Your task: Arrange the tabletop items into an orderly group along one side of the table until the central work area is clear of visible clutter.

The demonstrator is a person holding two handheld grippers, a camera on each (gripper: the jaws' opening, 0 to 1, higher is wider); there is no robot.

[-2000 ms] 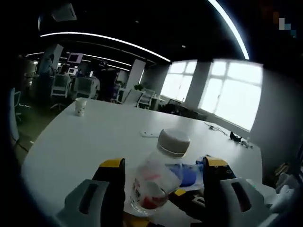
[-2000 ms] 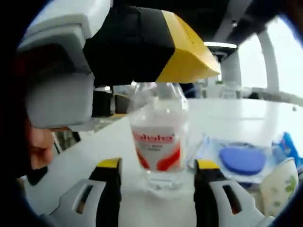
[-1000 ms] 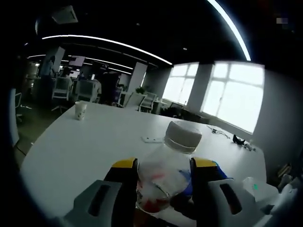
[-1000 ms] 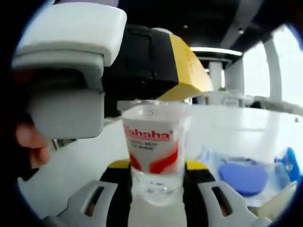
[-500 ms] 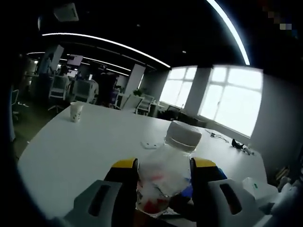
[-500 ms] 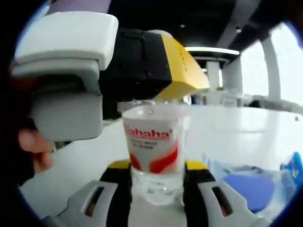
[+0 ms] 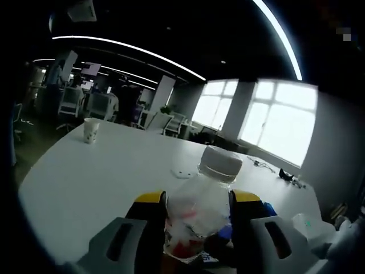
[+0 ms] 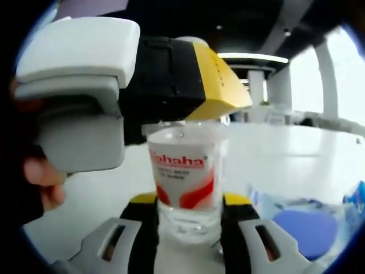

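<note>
Right gripper view, writing: the bottle (image 8: 183, 177) carries a white label with red lettering that looks like "Wahaha" over red swooshes; smaller print beneath is too blurred to read
Right gripper (image 8: 183, 214): jaws closed against the lower sides of the bottle, holding it
Left gripper (image 7: 197, 214): jaws pressed to both sides of the same bottle (image 7: 199, 214), holding it; its white cap (image 7: 219, 164) rises above the jaw tips
Bottles: one, clear plastic, gripped from two sides at once
Right gripper view, extra: the left gripper (image 8: 131, 85) looms above the bottle, grey, black and yellow, with a person's hand (image 8: 43, 182) behind it at the left; right of the jaws a clear packet (image 8: 302, 222) with a blue oval inside lies on the table (image 8: 274, 154)
Left gripper view, extra: beyond the jaws the white table (image 7: 114, 171) runs into an office; one paper cup (image 7: 90, 130) stands far off to the left, one small flat white item (image 7: 182, 172) lies past the cap, dark cables (image 7: 285, 173) far right
Windows (image 7: 274, 120): bright, beyond the table on the right
</note>
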